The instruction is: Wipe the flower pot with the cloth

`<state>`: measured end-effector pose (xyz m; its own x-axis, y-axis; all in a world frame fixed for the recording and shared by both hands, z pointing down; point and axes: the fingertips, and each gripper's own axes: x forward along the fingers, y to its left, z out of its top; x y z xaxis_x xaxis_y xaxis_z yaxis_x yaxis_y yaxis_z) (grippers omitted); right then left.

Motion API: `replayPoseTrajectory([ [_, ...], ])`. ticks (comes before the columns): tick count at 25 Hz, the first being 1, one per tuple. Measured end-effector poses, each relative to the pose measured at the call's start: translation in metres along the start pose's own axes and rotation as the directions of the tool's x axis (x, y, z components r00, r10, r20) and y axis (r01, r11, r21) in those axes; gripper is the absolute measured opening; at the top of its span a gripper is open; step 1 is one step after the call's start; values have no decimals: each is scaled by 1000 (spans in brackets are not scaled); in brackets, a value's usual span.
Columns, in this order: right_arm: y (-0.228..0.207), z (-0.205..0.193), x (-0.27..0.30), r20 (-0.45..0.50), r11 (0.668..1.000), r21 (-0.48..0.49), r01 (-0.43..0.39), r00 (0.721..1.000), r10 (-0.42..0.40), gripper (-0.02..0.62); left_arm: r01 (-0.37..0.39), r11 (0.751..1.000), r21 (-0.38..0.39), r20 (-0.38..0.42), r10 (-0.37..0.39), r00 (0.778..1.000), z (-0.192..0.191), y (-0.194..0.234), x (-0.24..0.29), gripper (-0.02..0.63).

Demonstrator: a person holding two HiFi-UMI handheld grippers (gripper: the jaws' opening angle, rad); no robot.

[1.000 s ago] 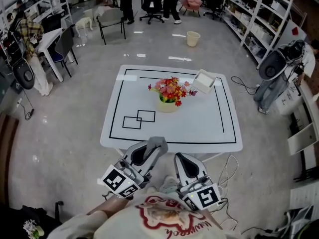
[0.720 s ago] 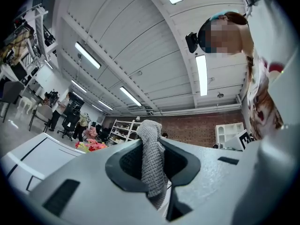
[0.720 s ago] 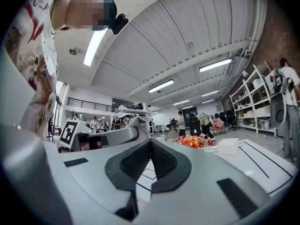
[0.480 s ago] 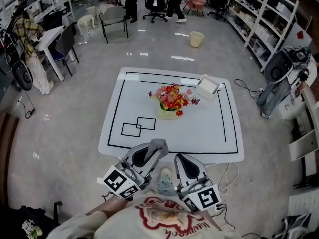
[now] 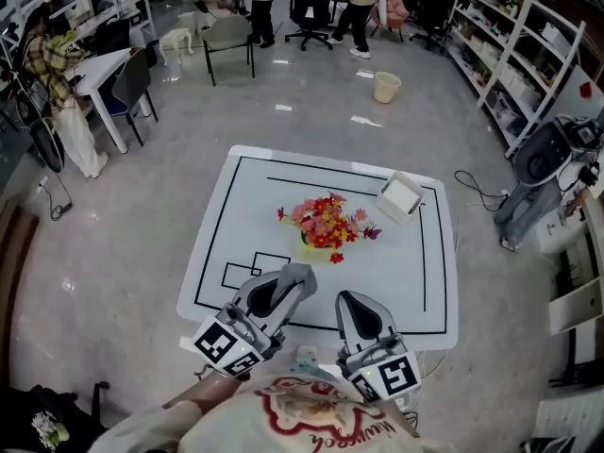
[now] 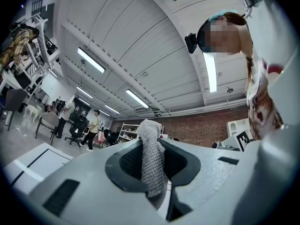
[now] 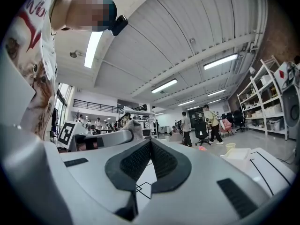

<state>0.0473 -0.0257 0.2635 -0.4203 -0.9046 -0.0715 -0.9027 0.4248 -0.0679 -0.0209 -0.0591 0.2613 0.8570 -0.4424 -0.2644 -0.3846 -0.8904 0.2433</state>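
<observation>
We note: left tool (image 5: pixel 296 275) clamped on grey cloth (image 6: pixel 151 165); right tool (image 7: pixel 150 142) fully closed, empty. Red shirt lettering (image 5: pixel 326 429) too warped to read.

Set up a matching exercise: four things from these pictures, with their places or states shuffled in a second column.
1 cloth
2 flower pot
3 white box
4 right gripper

A shut, nothing held
B middle of the table
C pinched in the left gripper
D near the table's far right corner

Pairs: 1-C, 2-B, 3-D, 4-A
</observation>
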Motion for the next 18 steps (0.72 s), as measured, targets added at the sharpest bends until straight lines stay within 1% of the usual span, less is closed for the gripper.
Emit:
replayPoseTrajectory([
  [8,-44,9,33,3,999,27,-37,999,37,-2,-43,999,32,21,43,999,5,28,39,57],
  [11,-59,11,42,9,999,3,-52,999,52,-2,-63,997,37,27,62,998,5,38,50,57],
  [14,-69,12,50,3,998,9,-66,998,66,-2,-81,996,40,36,79,996,7,48,61,57],
  [18,-88,13,58,6,998,-8,-66,998,66,-2,-87,995,46,58,84,995,12,62,77,57],
])
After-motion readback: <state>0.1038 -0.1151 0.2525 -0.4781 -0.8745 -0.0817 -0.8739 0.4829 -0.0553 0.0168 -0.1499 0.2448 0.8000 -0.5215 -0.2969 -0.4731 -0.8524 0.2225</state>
